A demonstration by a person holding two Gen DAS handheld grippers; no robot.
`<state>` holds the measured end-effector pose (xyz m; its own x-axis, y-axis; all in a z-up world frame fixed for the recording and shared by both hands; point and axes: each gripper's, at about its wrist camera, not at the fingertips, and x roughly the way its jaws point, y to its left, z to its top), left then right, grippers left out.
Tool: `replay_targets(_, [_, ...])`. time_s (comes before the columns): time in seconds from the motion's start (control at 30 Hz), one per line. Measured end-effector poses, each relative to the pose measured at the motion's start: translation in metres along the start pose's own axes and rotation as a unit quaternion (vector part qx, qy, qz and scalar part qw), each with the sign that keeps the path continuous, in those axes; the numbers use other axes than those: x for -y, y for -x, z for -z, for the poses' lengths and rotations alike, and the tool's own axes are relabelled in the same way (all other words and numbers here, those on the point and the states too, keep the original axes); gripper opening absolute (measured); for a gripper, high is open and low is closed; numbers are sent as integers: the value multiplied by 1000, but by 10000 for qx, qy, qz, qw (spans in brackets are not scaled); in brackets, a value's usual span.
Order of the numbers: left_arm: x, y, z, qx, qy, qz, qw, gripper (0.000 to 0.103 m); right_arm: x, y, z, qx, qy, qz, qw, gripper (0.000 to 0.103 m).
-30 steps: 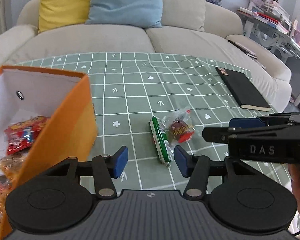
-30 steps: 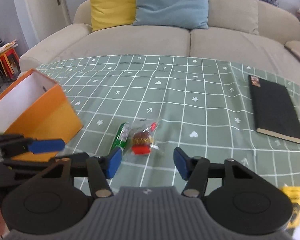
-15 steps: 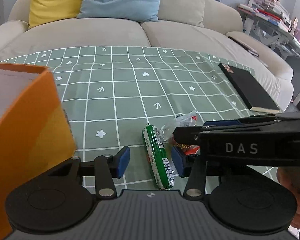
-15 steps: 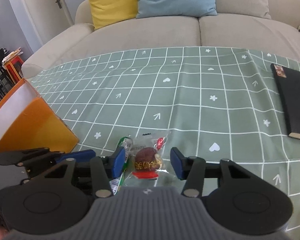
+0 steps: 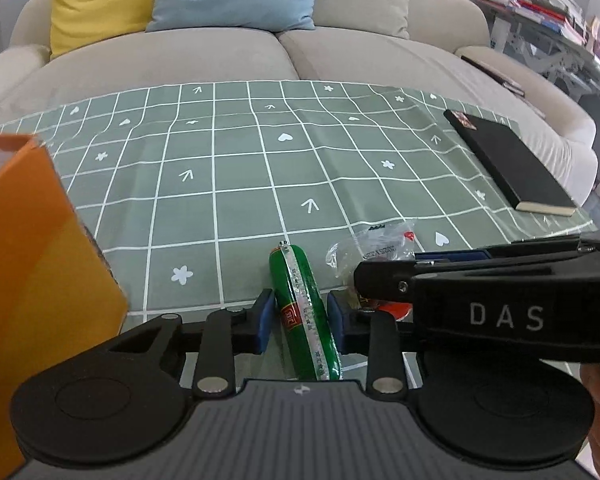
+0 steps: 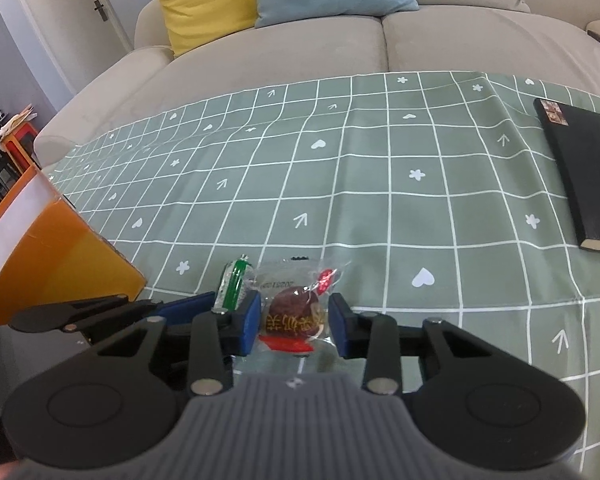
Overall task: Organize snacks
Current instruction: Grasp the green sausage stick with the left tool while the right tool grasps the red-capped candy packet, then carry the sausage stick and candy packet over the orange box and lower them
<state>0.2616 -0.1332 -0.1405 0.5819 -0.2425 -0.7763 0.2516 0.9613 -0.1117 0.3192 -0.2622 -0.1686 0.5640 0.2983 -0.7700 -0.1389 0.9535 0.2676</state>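
Note:
A green sausage stick (image 5: 296, 276) lies on the green checked tablecloth (image 5: 240, 184). My left gripper (image 5: 300, 312) straddles it, jaws closing, and both blue pads touch its sides. Just to its right lies a clear packet with a dark red sweet (image 6: 292, 308). My right gripper (image 6: 294, 318) is down around that packet, jaws closing, with the pads at the wrapper's edges and not squeezing it. The right gripper's fingers (image 5: 384, 276) cross the left wrist view and cover part of the packet (image 5: 380, 246). The sausage's end (image 6: 234, 284) shows in the right wrist view.
An orange box (image 5: 40, 260) with a white lining stands close on the left, also seen as the orange box (image 6: 60, 264) from the right. A black notebook (image 5: 508, 164) lies at the cloth's right edge. A beige sofa (image 5: 220, 52) with cushions stands behind the table.
Both grippers have sunk and come forward onto the two snacks. The left jaws narrowed onto the sausage, and the right jaws narrowed around the sweet packet.

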Motion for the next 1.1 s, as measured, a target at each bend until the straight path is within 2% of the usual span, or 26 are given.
replay_targets(0.07, [2, 0, 0, -37, -58, -5, 10000, 29, 1, -1, 0, -1, -20, -14, 10000, 35])
replay_targets(0.3, [-2, 13, 13, -150, -155, -82, 9997, 27, 2, -3, 3, -178, -105, -21, 9998, 32])
replay_targets(0.6, [-12, 40, 36, -209, 200, -168, 9994, 26, -4, 4, 12, -177, -266, 134, 9994, 31])
replay_targets(0.9, [-16, 90, 48, 199, 605, -10, 9980, 26, -25, 31, 26, -301, -127, 252, 9991, 31])
replay_targets(1.1, [-17, 126, 58, 500, 785, 121, 9956, 26, -35, 57, 33, -249, -253, 205, 9992, 31])
